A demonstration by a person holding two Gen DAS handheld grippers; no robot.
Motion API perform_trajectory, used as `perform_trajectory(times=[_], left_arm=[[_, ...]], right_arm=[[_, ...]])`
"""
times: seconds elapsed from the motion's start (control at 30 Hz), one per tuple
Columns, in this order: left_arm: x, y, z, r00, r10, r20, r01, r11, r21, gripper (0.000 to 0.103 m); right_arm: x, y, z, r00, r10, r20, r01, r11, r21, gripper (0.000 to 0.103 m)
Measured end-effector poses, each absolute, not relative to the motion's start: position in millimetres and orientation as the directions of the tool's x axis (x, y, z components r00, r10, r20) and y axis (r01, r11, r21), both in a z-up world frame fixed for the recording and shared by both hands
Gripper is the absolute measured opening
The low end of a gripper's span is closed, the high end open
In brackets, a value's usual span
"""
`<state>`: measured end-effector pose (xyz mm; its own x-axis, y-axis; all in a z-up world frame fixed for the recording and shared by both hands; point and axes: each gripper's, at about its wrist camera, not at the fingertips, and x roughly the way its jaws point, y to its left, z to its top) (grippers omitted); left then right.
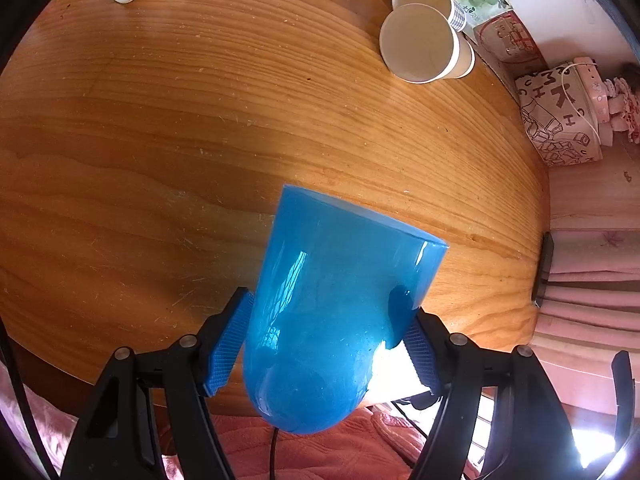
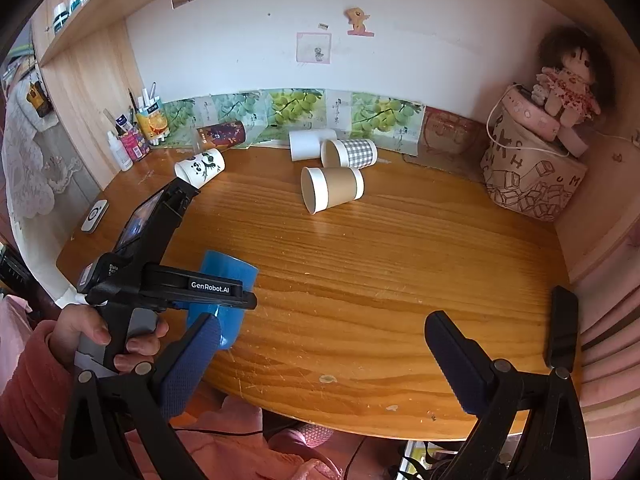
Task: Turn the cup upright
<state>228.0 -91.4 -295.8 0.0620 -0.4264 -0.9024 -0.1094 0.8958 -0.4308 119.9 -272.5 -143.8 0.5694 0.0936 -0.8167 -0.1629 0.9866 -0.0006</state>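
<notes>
1. The left claw [image 1: 324, 344] is closed on the blue cup [image 1: 336, 304], one ribbed pad [image 1: 230, 344] on each side of its lower body, rounded bottom nearest the camera and rim pointing away toward the table [image 1: 200, 120]. From the right wrist view the cup looks lifted and tilted over the near-left part of the table.
2. The cup wall is glossy and curved, so it could slide or twist between the pads during the turn; the grip sits close to the bottom, which leaves the heavier open end free to swing.
3. If it is set down while tilted, it may land on the rim edge and tip over again.
4. It hangs near the table's front edge, so a slip could drop it to the floor.
5. The right claw [image 2: 320, 360] is spread wide and holds nothing, hovering over bare wood.
6. Paper cups [image 2: 332, 192] lie on their sides farther back, well apart from the blue cup and unlikely to be struck.
</notes>
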Motion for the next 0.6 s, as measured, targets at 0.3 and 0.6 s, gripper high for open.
perform_trajectory(times=[0.3,0.6], left_arm=[[230.6,-97.1,-286.3,0.105,-0.412,-0.905,-0.062,0.906,-0.420,0.083],[227.2,-88.7,-269.4,0.141,-0.439,-0.887,0.003,0.897,-0.443,0.085]], right_arm=[[123.3,-272.9,-148.4,0.550,0.108,-0.828,-0.163,0.986,0.020,0.102],[130.1,-268.3,-155.1,0.516,0.146,-0.844,-0.140,0.987,0.085,0.102]])
